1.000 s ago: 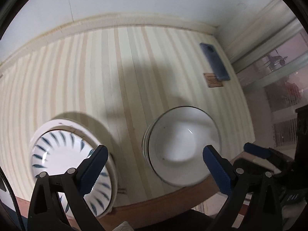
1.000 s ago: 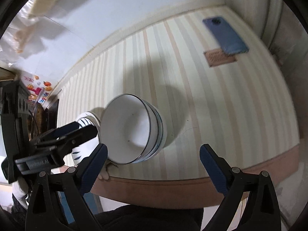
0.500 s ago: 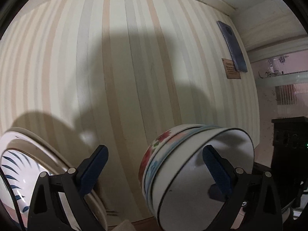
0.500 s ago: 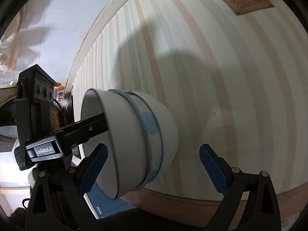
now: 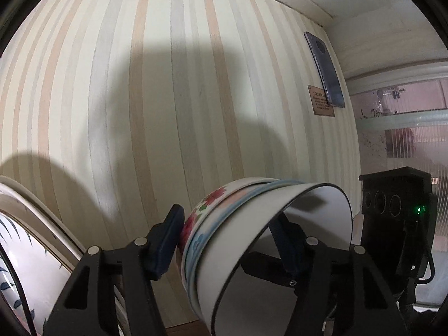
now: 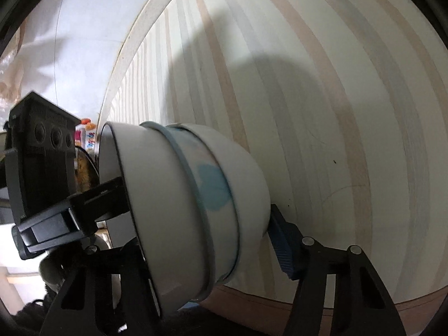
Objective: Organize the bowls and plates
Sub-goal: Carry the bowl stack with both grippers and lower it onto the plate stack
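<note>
White and nested, the stack of bowls [image 5: 252,240] is sitting between the fingers of both grippers at the near edge of the striped table [image 5: 173,106]. The left gripper [image 5: 232,240] has just been closing; it is now about half open and clamping the stack, its outer blue finger [image 5: 168,238] pressing on the flowered outside wall while the other finger is reaching inside the top bowl against the white inner wall. The right gripper [image 6: 212,240] has likewise just been closing on the opposite side of the stack [image 6: 184,204]: its right-hand blue finger [image 6: 282,243] is lying against the outer wall of the lowest bowl, and its other finger is hidden behind the bowls, so the contact there cannot be told. In the right wrist view the left gripper [image 6: 84,207] is showing to the left of the stack, one finger reaching into the top bowl. Left of the left gripper's fingers, a leaf-patterned plate [image 5: 25,266] is lying on the table. Far beyond the fingers to the right, a phone [image 5: 324,70] is resting on a small brown plaque [image 5: 320,103].
</note>
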`<move>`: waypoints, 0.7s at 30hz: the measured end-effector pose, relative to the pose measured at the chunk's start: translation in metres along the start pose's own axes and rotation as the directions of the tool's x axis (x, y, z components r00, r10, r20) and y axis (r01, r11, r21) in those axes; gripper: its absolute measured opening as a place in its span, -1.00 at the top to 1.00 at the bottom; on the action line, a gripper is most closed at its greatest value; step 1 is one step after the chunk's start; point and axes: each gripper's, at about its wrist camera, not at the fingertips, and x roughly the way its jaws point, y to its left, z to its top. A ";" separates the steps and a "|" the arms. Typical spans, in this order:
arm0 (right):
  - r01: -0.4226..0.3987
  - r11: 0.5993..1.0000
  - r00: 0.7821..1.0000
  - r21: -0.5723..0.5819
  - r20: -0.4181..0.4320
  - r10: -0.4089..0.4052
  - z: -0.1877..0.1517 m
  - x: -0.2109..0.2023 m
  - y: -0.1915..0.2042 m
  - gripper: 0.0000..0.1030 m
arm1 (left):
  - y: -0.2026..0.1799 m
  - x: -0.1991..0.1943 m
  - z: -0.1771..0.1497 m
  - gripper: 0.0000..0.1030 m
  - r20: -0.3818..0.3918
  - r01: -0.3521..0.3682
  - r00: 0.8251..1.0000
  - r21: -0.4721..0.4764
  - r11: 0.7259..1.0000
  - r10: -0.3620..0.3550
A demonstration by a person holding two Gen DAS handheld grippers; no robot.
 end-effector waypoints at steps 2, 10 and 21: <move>-0.001 1.000 1.000 0.003 0.003 0.001 0.001 0.002 0.001 -0.22 | 0.002 -0.003 -0.001 -0.12 0.005 -0.003 1.000 -0.008 1.000 0.003; 0.033 0.999 0.999 -0.018 0.020 -0.033 -0.001 -0.001 0.013 -0.23 | 0.005 -0.012 -0.005 -0.08 0.027 -0.009 1.000 -0.022 1.000 0.009; 0.042 0.999 0.999 -0.019 0.003 -0.042 -0.003 0.005 0.046 -0.23 | 0.014 -0.044 -0.016 -0.08 0.035 0.003 0.999 -0.029 1.000 -0.002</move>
